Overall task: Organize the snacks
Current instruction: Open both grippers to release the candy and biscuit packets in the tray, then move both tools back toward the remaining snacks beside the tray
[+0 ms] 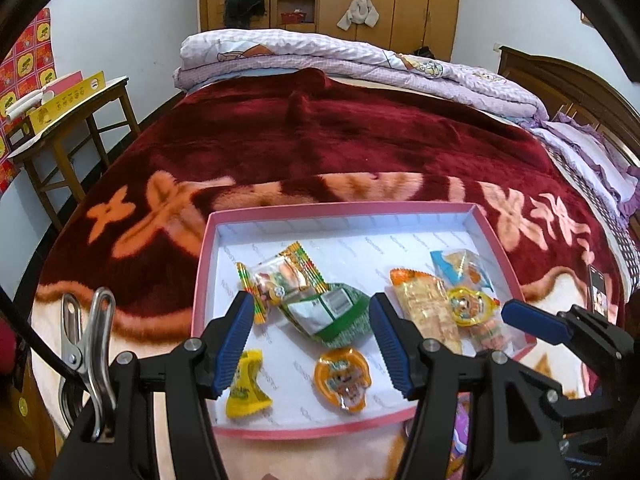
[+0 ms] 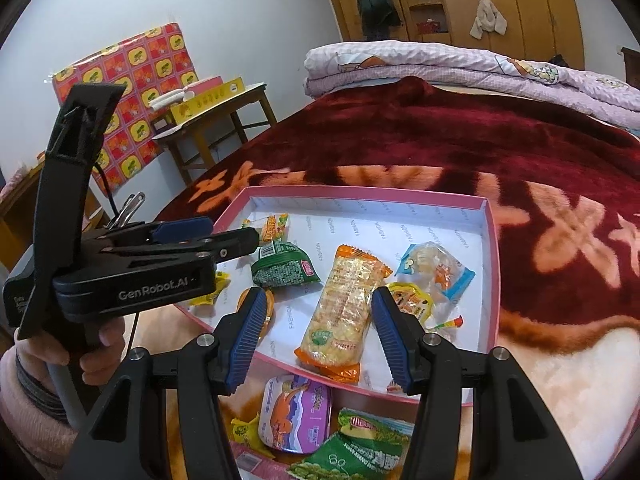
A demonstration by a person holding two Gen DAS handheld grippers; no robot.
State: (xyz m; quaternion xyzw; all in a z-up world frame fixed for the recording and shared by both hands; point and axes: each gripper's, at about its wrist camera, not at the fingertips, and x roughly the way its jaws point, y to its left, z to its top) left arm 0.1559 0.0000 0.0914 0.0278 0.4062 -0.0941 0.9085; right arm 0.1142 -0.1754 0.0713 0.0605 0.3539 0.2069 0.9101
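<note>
**Snacks gathered in pink tray**

Lying inside shallow pink cardboard tray [image 2: 493, 264] on dark red plush blanket [image 2: 500, 148]: long orange rice-cracker pack [image 2: 342, 312], green patterned pouch [image 2: 282, 270], yellow candy wrapper [image 1: 246, 386], orange jelly cup [image 1: 344, 378]. Outside, near front rim: purple lidded tub [image 2: 296, 416], green printed bag [image 2: 356, 452]. Hovering half open, holding nothing: left gripper [image 1: 312, 344], right gripper [image 2: 320, 340].
</note>
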